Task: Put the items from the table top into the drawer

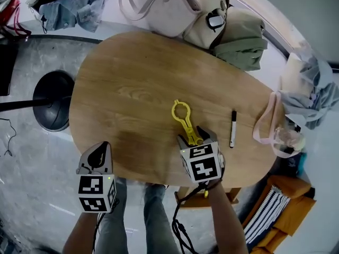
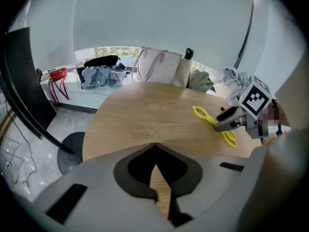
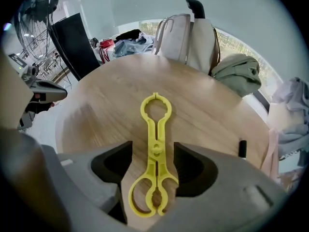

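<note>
Right gripper view: the right gripper [image 3: 153, 162] points steeply down at the table, its jaws spread wide on either side of the yellow plastic tongs [image 3: 155, 124]. The dark pads flank the tongs near the pivot without pressing on them. The straddle looks like the set-up for a pinch across the narrow middle, where the tool is stiffest and least likely to swivel. The tongs lie flat on the oval wooden table [image 1: 132, 89], just right of centre in the head view. A black marker pen [image 1: 232, 128] lies a little to their right.

The left gripper [image 2: 154, 146] hangs off the table's near edge at the lower left of the head view. Its jaws are closed together on nothing, seemingly waiting.

No drawer shows in any view.

The tabletop is pale wood grain and bare apart from those two items. Its far end is crowded by a light tote bag [image 1: 159, 4] and a folded green garment [image 1: 243, 49]. Below is grey marbled floor [image 1: 32, 157], with a round black stand base [image 1: 53, 99] at the left of the frame.
</note>
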Demonstrator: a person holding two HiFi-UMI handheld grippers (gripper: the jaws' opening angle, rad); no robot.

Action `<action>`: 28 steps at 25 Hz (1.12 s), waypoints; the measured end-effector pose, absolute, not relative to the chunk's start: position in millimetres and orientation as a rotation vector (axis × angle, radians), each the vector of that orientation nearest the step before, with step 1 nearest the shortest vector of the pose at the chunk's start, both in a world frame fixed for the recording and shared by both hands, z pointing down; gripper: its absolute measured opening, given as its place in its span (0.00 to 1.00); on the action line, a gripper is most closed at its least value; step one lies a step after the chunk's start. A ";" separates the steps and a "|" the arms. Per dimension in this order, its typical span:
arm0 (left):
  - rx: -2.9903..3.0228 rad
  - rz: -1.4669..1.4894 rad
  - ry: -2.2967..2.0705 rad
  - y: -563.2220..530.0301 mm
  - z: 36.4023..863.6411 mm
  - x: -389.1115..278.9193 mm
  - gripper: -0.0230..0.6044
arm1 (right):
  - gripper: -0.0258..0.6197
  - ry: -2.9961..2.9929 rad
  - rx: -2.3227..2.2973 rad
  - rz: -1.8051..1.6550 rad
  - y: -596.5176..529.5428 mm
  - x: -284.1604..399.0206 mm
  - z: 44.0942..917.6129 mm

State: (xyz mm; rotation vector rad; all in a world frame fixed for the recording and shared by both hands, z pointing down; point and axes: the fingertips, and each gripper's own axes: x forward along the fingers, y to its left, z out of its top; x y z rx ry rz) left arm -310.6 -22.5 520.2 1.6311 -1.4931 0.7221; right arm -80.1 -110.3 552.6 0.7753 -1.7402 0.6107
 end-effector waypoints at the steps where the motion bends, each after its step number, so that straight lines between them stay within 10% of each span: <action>1: 1.630 0.722 -1.493 -22.5 520.4 -310.4 0.03 | 0.44 -1.733 0.784 0.612 -111.3 -78.0 554.0; 28: 1.628 0.726 -1.476 -23.1 525.2 -308.2 0.03 | 0.28 -1.715 0.756 0.653 -106.2 -82.5 559.5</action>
